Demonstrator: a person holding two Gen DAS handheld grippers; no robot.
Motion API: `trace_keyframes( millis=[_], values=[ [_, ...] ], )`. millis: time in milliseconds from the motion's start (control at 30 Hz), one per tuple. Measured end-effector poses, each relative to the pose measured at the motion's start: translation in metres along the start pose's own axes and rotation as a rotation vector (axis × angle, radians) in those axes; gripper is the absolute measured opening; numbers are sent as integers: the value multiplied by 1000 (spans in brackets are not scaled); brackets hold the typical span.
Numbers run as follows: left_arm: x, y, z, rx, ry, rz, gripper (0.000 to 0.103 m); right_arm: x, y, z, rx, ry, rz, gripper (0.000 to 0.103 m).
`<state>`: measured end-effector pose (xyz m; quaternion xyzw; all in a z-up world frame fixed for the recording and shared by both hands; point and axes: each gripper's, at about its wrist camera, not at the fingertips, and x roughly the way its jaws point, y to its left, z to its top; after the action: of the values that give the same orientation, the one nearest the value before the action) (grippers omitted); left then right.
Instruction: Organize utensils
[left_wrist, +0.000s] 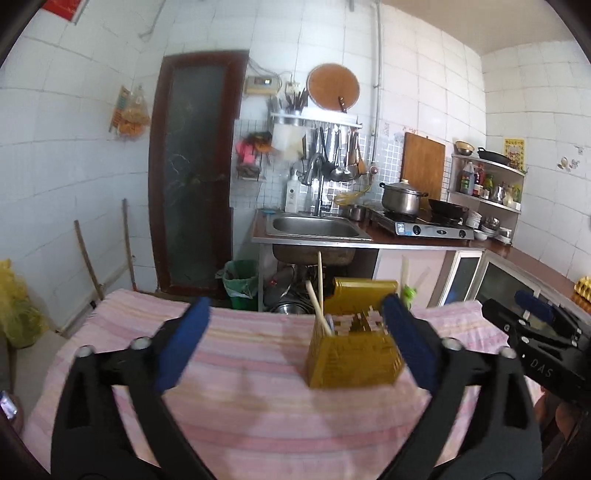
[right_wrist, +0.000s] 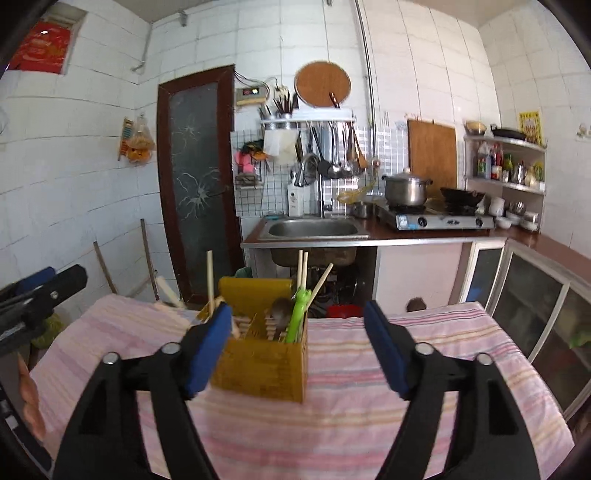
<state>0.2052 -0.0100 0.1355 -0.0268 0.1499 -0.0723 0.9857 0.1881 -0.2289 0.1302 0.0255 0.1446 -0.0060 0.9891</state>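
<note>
The cloth (right_wrist: 369, 387) on the table is soft, pink and striped. The holder (right_wrist: 262, 365) looks like yellow plastic with small slots. The chopsticks (right_wrist: 209, 280) in it look like pale wood. A green plastic stick (right_wrist: 297, 314) is shiny. The gripper arms are matt black plastic with blue pads (right_wrist: 208, 350). The sink (right_wrist: 314, 229) and pot (right_wrist: 404, 190) are shiny metal. The wall tiles (right_wrist: 424, 74) are smooth and white.
</note>
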Motion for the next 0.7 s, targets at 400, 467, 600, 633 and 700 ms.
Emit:
trace_keyframes(
  millis=[400, 467, 600, 633, 700],
  values=[
    [-104, 17, -116, -12, 11, 24, 98, -110, 20, -104, -16, -30, 8, 97],
    [-108, 19, -132, -17, 9, 52, 98, -113, 18, -120, -9, -29, 3, 98],
    [-114, 18, -163, -8, -12, 96, 98, -114, 18, -150, -9, -13, -20, 98],
    [-112, 17, -166, -3, -14, 104, 98, -114, 18, -156, -14, -16, -20, 98],
    [-110, 17, -176, 6, -16, 125, 98, -117, 18, -163, -29, -37, -31, 98]
  ],
)
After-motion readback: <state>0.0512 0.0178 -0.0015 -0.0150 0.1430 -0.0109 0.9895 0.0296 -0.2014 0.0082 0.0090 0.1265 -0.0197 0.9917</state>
